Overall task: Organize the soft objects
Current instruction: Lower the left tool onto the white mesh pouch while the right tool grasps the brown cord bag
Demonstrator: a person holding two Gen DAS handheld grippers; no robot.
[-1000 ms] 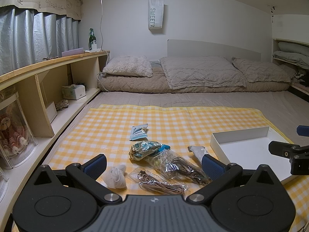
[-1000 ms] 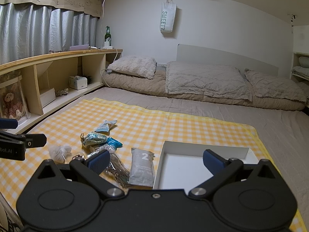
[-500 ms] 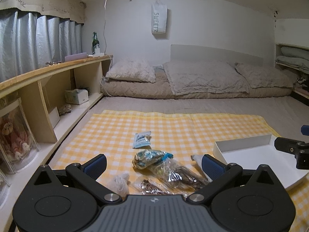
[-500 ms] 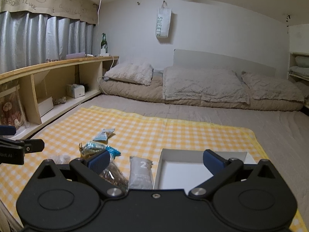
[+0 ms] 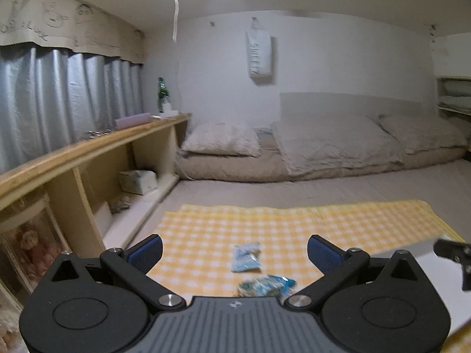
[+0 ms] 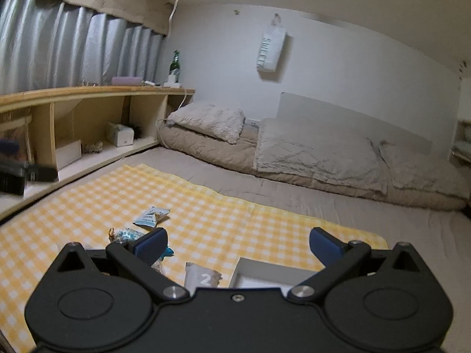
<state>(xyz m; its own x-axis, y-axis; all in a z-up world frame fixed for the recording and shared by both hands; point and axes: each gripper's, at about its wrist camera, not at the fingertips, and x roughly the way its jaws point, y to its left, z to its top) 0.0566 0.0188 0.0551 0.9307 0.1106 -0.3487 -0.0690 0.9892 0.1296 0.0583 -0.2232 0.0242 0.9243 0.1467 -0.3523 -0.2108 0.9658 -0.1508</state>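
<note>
A yellow checked cloth (image 5: 265,223) (image 6: 88,206) covers the floor. On it lie a small light-blue packet (image 5: 246,257) (image 6: 151,216), a crumpled blue-green wrapper (image 5: 265,285) (image 6: 125,234) and a grey pouch marked 2 (image 6: 201,275). A white open box (image 6: 259,273) (image 5: 424,264) sits to the right of them. My left gripper (image 5: 234,253) is open and held above the packets with nothing between its fingers. My right gripper (image 6: 238,244) is open too, above the box's near left corner. Other items are hidden behind the gripper bodies.
A low wooden shelf (image 5: 88,153) (image 6: 88,94) runs along the left wall with a tissue box (image 5: 138,181) and a green bottle (image 6: 174,66). Bedding and pillows (image 5: 323,147) lie across the back. A white bag (image 6: 270,50) hangs on the wall.
Both grippers have tilted upward and risen, so the packets and the box slid toward the bottom of each view. The white pouch and clear bags have dropped out of sight. Both stay open.
</note>
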